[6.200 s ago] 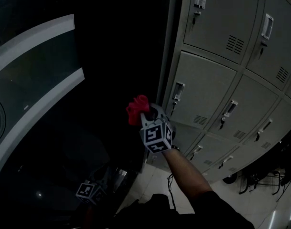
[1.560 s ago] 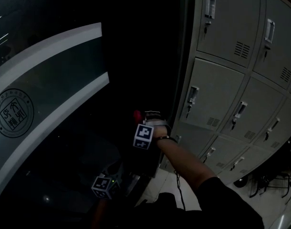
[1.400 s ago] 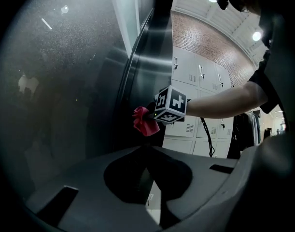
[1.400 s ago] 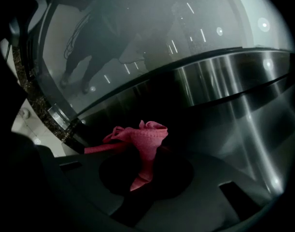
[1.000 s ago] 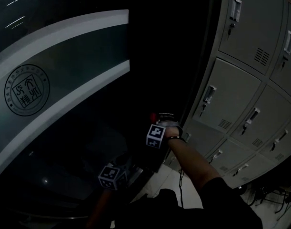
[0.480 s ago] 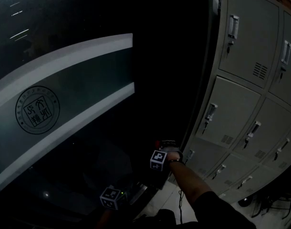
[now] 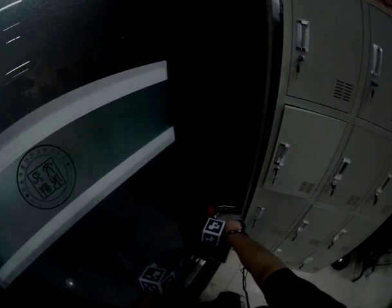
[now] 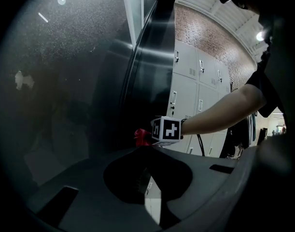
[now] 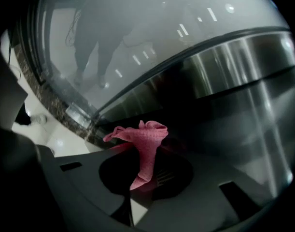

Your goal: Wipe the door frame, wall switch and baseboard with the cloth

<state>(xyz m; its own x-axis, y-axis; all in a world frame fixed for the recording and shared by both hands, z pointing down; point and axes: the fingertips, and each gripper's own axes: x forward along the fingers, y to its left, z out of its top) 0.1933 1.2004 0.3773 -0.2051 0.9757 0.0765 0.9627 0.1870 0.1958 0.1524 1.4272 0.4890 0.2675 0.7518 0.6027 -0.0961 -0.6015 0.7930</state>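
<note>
1. Down low and closest in, the left gripper [image 8: 146,151] hangs beside the dark glass, tongs together with nothing between them.
2. Just above it comes the right gripper [image 9: 148,154], at the end of the person's outstretched forearm [image 7: 253,256]. Its tongs are clamped on the red cloth [image 9: 140,135], which bunches and flares past the tips.
3. The cloth sits low against the dark door frame [image 7: 258,120], not far above the pale floor [image 7: 233,276]; I cannot tell whether it actually touches.
4. Left of the frame is the glass door [image 7: 106,37], crossed by pale curved bands [image 7: 86,101] with a round emblem [image 7: 45,177] between them.
5. Right of the frame are the grey lockers [image 7: 324,63], every door shut.
</note>
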